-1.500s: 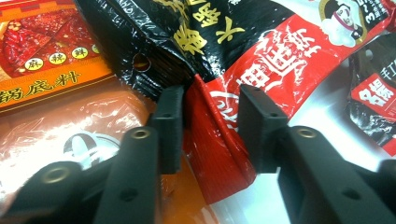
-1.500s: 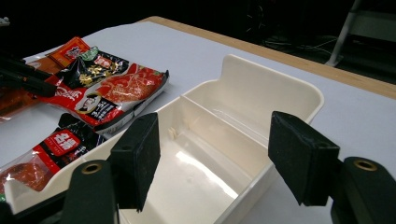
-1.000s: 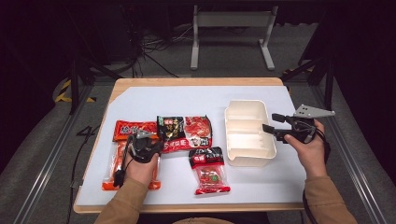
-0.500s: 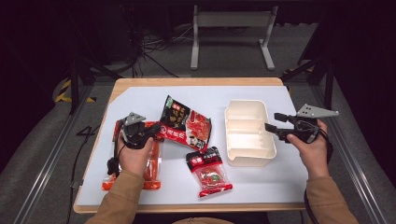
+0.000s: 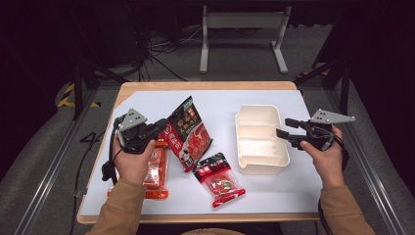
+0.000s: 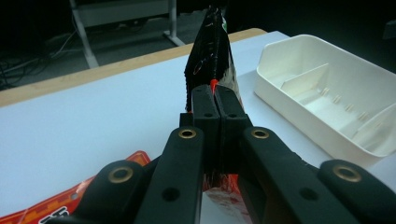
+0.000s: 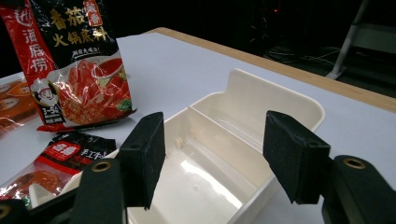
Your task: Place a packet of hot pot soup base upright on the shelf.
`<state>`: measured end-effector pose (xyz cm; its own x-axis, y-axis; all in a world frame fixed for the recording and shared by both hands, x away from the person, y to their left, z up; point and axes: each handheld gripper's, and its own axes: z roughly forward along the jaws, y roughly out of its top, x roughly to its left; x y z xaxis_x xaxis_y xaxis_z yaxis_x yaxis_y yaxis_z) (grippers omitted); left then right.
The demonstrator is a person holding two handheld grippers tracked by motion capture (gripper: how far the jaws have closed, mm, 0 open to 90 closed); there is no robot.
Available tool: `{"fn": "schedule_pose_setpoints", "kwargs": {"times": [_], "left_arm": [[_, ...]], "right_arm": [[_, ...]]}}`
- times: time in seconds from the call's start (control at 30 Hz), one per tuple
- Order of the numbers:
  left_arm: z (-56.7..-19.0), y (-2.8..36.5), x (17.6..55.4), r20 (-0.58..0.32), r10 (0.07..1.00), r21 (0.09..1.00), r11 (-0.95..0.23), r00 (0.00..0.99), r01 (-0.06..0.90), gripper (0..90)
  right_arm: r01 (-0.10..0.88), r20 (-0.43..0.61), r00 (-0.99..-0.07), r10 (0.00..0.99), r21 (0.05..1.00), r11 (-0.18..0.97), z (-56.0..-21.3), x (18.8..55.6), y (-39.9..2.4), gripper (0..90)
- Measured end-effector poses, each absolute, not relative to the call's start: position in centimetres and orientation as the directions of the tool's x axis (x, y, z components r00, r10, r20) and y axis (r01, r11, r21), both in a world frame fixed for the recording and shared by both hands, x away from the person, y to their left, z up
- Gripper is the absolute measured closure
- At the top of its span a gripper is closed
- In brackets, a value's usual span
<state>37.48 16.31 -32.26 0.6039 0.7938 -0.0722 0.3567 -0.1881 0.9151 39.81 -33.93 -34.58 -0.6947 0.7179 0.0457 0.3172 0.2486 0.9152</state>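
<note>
1. Item in hand: one hot-pot soup-base pouch (image 5: 187,133), black at the top with Chinese lettering, red below with a food photograph and a small cartoon chef. It is held clear of the table by the left gripper (image 5: 159,128), above the left half of the white mat (image 5: 220,105).
2. Orientation: in the high view its long axis runs diagonally, black top end toward the far edge, red bottom end toward the person. In the left gripper view the pouch (image 6: 211,51) stands edge-on, rising straight up from the jaws.
3. Left gripper (image 6: 215,105): jaws closed flat together on the pouch's edge, with the film pinched between the pads.
4. Pouch count: three. Besides the held one, an orange-red pouch (image 5: 155,171) lies flat under the left hand (image 5: 131,161), and a smaller red-and-black pouch (image 5: 218,178) lies flat near the front edge, just beside the held pouch's lower corner.
5. Container count: one cream tray (image 5: 259,134) with internal dividers, on the right half of the mat, long axis running away from the person.
6. Right gripper (image 5: 284,128): jaws stand wide apart and have just been closing slightly. In the right gripper view, one pad (image 7: 147,156) sits over the tray's inside, the other (image 7: 292,161) outside its wall (image 7: 252,91). Neither presses on it.
7. Table (image 5: 205,86): one, wooden edge visible around the mat.
</note>
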Motion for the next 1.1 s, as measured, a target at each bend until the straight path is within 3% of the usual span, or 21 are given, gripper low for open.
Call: {"fn": "schedule_pose_setpoints", "kwargs": {"times": [0.67, 1.1], "left_arm": [[-28.5, 17.2, 34.8, 0.022, 0.71, 0.95, -0.234, 0.704, 0.206, 89.5], [-27.5, 16.6, 33.8, 0.046, 0.641, 0.953, -0.257, 0.766, 0.158, 90.0]], "right_arm": [[0.243, 0.047, -0.779, 0.625, 0.942, 0.233, -33.0, 39.2, -30.8, 47.9], [0.173, 0.025, -0.888, 0.459, 0.944, 0.283, -29.4, 38.7, -26.2, 45.4]]}}
